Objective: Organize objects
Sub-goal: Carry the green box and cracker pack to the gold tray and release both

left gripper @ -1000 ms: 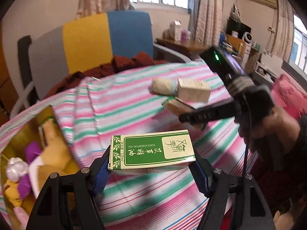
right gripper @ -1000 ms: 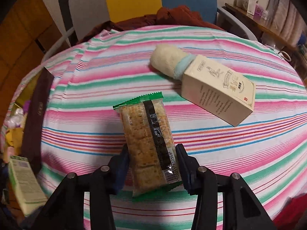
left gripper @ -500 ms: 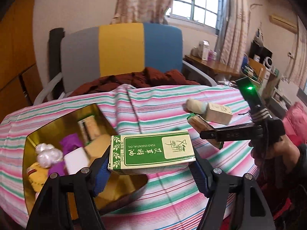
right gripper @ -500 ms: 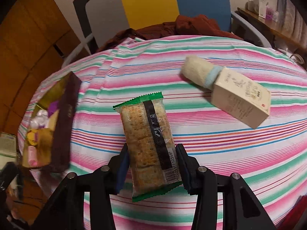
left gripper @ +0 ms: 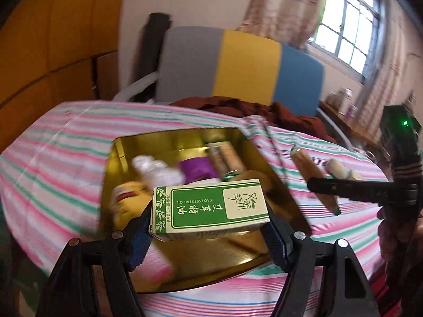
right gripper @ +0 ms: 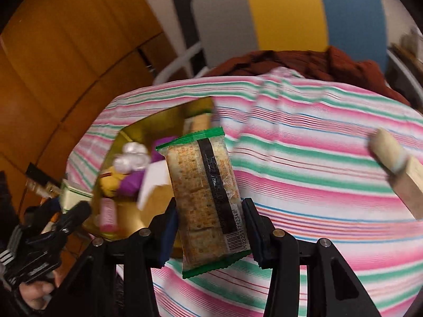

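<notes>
My left gripper (left gripper: 208, 233) is shut on a green and cream essential oil box (left gripper: 208, 208), held above the near part of a gold tin tray (left gripper: 120, 155) full of small items. My right gripper (right gripper: 210, 228) is shut on a cracker packet (right gripper: 203, 185) with green ends, held above the tray's right edge (right gripper: 158, 121). The right gripper with the packet (left gripper: 314, 177) also shows in the left wrist view, to the right of the tray. The left gripper (right gripper: 66, 216) shows at the lower left of the right wrist view.
The round table has a pink, green and white striped cloth (left gripper: 60, 142). A cream box with a rolled towel (right gripper: 396, 163) lies on the right. A grey, yellow and blue chair (left gripper: 238, 66) with a dark red garment (right gripper: 304, 63) stands behind the table.
Both grippers have swung left with their loads. The tray has come from the left edge to the middle of the left view. The cream box has slid to the right edge of the right view.
</notes>
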Motion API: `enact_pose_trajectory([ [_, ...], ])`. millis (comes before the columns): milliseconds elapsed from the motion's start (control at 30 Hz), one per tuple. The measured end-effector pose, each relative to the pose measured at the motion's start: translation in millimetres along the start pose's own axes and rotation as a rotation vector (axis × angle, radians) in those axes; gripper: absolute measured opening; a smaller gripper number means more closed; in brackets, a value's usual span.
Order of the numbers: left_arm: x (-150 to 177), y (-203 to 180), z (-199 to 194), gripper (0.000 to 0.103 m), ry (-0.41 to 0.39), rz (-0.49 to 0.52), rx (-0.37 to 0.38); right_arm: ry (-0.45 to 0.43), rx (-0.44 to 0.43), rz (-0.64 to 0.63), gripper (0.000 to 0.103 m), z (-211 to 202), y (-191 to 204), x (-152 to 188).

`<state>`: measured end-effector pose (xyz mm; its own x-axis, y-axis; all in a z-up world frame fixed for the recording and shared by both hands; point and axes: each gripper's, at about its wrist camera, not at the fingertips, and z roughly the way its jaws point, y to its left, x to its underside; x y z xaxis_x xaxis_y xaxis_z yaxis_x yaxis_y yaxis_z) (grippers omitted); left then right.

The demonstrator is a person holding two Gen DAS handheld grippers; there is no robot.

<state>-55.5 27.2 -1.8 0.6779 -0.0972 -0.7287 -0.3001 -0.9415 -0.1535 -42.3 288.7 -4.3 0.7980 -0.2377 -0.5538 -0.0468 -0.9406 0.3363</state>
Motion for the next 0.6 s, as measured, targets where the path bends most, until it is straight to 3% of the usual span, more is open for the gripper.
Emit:
enact_pose_trajectory([
  [167,4.2,24.1,3.1,0.075,0.01,-0.045,-0.022,0.02,-0.022,-0.039,0.047,23.1,31.3,-13.6],
  [400,-0.1,17.6,13.0,0.076,0.033,-0.034,0.012,0.02,-0.005,-0.047,0.048,45.9,53.5,-41.1],
  [533,1.6,15.8,20.8,0.084,0.055,-0.037,0.0,-0.012,0.021,-0.009,0.063,53.1,54.4,-57.0],
  [600,3.2,17.2,21.6,0.084,0.062,-0.05,-0.003,-0.015,0.022,-0.005,0.063,52.7,54.3,-59.0],
])
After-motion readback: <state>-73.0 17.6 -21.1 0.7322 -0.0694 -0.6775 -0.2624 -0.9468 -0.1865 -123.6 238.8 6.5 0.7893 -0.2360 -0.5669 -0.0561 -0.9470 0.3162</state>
